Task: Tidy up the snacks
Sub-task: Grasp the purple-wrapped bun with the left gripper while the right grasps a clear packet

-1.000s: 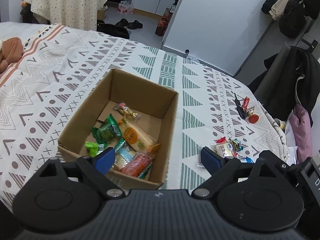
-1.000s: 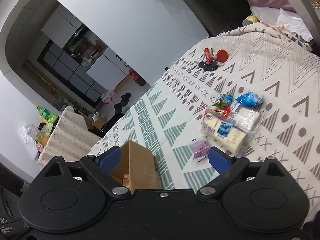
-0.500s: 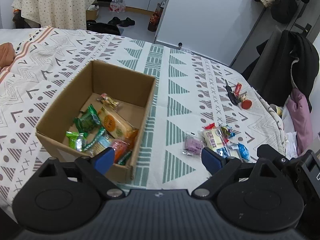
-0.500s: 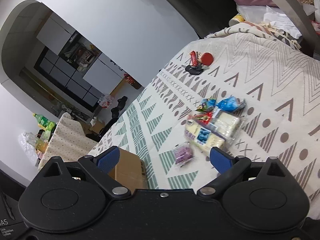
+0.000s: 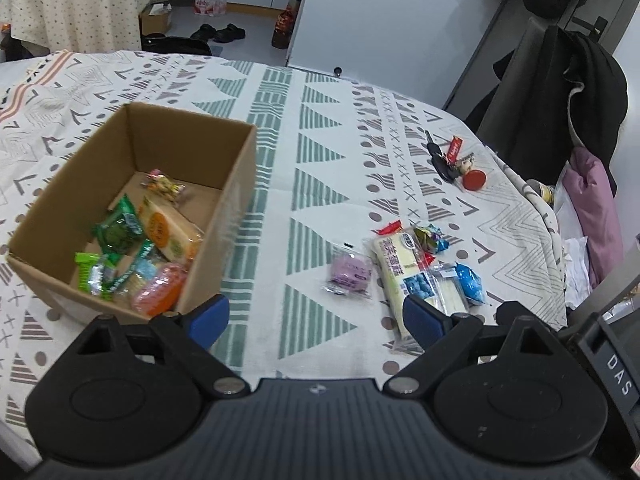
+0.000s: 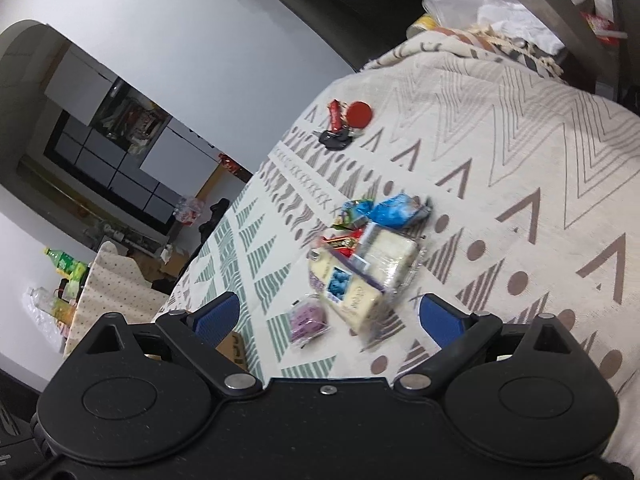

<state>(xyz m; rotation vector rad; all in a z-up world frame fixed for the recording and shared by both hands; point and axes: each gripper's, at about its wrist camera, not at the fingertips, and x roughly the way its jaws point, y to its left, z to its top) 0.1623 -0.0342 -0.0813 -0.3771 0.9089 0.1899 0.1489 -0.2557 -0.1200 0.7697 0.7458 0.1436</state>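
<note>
A patterned tablecloth (image 5: pixel 320 168) covers the table. On its left stands an open cardboard box (image 5: pixel 240 184) with wrapped snacks inside, among them a green packet (image 5: pixel 118 232) and an orange one (image 5: pixel 160 294). To the right, well apart from the box, lies a loose pile of snacks (image 5: pixel 416 268): a purple packet (image 5: pixel 350 274) nearest the box, a long pale cake packet (image 5: pixel 396 268) beside it, and a blue packet (image 5: pixel 470 282) at the far right.

The left gripper (image 5: pixel 316 316) hovers above the cloth, fingers spread wide and holding nothing; the purple packet lies just ahead between them, and the left fingertip overlaps the box's near corner.

The right gripper (image 6: pixel 328 314) is also spread wide and empty, with the pile (image 6: pixel 360 268) ahead between its fingers.

A bunch of keys (image 5: pixel 452 162) lies farther back, near the table's right edge. Bare cloth separates box and pile.
</note>
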